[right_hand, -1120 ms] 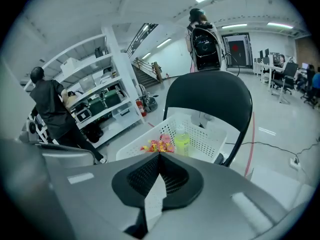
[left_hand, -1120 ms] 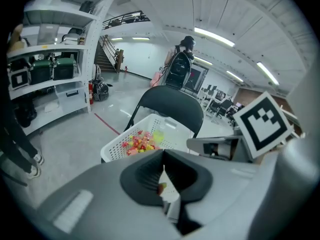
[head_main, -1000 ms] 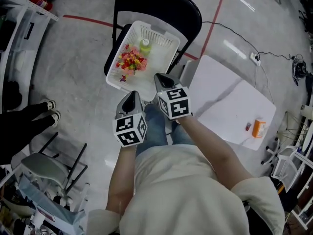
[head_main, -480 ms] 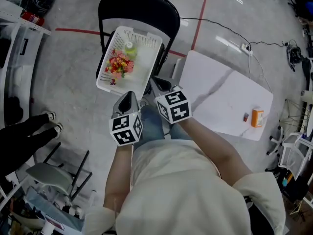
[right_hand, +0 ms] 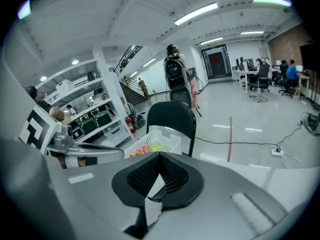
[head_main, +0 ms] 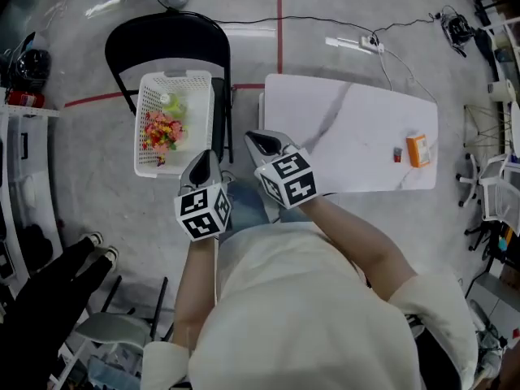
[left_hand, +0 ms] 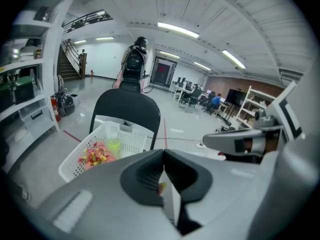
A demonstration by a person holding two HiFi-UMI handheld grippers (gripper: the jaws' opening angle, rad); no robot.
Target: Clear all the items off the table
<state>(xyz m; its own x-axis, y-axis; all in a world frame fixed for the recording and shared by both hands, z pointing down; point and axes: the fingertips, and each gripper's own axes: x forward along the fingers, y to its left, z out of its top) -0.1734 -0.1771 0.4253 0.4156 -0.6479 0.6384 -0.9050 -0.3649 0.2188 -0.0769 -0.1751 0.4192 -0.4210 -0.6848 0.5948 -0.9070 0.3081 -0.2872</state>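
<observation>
A white marble-look table (head_main: 349, 128) carries an orange box (head_main: 418, 149) and a small dark item (head_main: 397, 154) near its right end. Left of it, a white basket (head_main: 147, 157) on a black chair (head_main: 162, 35) holds colourful sweets (head_main: 161, 131) and a green bottle (head_main: 170, 102). My left gripper (head_main: 205, 156) is shut and empty, just right of the basket. My right gripper (head_main: 262, 141) is shut and empty at the table's near left corner. The left gripper view shows the jaws (left_hand: 163, 154) meeting, with the basket (left_hand: 131, 140) beyond. The right gripper view shows its jaws (right_hand: 159, 156) meeting.
A person in black trousers (head_main: 57, 287) stands at the lower left beside a grey chair (head_main: 114, 331). Shelving (head_main: 16, 161) lines the left edge. A cable and power strip (head_main: 367, 44) lie on the floor behind the table. Office chairs (head_main: 491, 205) stand at the right.
The view has swung from the basket toward the table, which now lies ahead. Both shut grippers have come away from above the basket's near edge, toward the table.
</observation>
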